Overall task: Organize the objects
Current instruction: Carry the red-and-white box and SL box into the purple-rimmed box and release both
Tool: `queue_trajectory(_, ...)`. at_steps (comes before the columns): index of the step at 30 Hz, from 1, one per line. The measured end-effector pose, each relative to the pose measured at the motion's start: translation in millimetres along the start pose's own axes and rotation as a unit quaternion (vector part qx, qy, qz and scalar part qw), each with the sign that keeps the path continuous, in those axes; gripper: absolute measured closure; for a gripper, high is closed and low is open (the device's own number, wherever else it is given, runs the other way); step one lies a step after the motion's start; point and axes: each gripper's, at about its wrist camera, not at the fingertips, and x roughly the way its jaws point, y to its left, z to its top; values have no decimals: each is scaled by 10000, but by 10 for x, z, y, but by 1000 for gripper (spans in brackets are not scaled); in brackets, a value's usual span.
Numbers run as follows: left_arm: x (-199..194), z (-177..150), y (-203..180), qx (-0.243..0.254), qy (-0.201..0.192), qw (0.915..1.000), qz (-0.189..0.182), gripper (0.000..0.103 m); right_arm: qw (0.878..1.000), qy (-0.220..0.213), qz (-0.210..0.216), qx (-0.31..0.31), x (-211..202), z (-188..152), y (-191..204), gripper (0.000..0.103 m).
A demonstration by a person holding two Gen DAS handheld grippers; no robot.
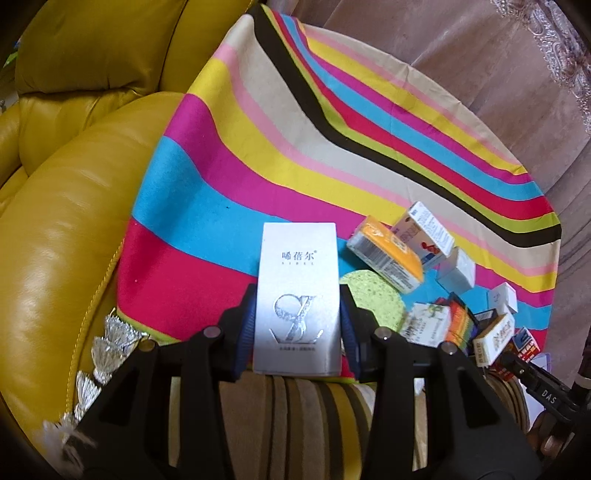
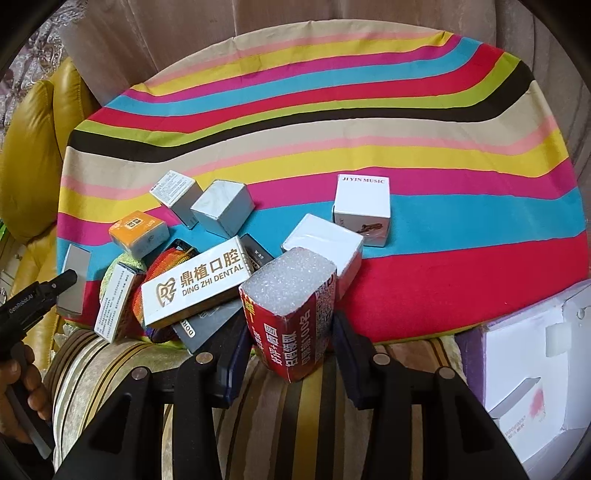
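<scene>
The left gripper [image 1: 297, 325] was clamped on a tall silver-white box [image 1: 298, 295], one blue-padded finger pressed to each long side. The box stood upright between the fingers, its printed face toward the camera, over the near edge of a striped cloth [image 1: 258, 166].

The right gripper [image 2: 291, 332] was clamped on a red packet [image 2: 291, 314] with a white foam-like top. The packet sat tilted between the fingers, at the near edge of the same cloth.

Just left of the red packet lay a crowded pile. A white box marked DING ZHI DENTAL [image 2: 195, 288] rested on a dark grey box [image 2: 207, 325] and a rainbow pouch [image 2: 166, 266]. Behind them sat an orange-topped box [image 2: 138, 232], a silver cube [image 2: 223, 206] and a small grey box [image 2: 177, 195]. A flat white box [image 2: 325, 247] touched the packet's far side. A white box marked JI YIN MUSIC [image 2: 362, 206] stood near it, apart from the pile.

From the left wrist view, the pile lay to the right of the held box, with a pale green sponge [image 1: 373, 299] just beside the right finger.

The far half of the cloth was bare, as was the red and blue stretch on its right side. A yellow leather sofa [image 1: 74, 221] bordered the cloth's left edge, and brown curtain fabric [image 2: 258, 29] hung behind. An open white carton [image 2: 535, 369] lay at the near right corner.
</scene>
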Motion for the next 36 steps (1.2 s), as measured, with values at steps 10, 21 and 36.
queue_trajectory(10,-269,-214,-299,217,2,9993,-309,58,9999,-147,42,58,-179,-57,-48,59)
queue_trajectory(21,-416,-414,-869,741,96,9942,-768,58,9993,-268,-64,242,-431,-208,-262,59)
queue_trajectory(36,-449,-704,-1716,1581,351,9758,-1471,58,9972,-331,-273,619,-654,-403,-672,59)
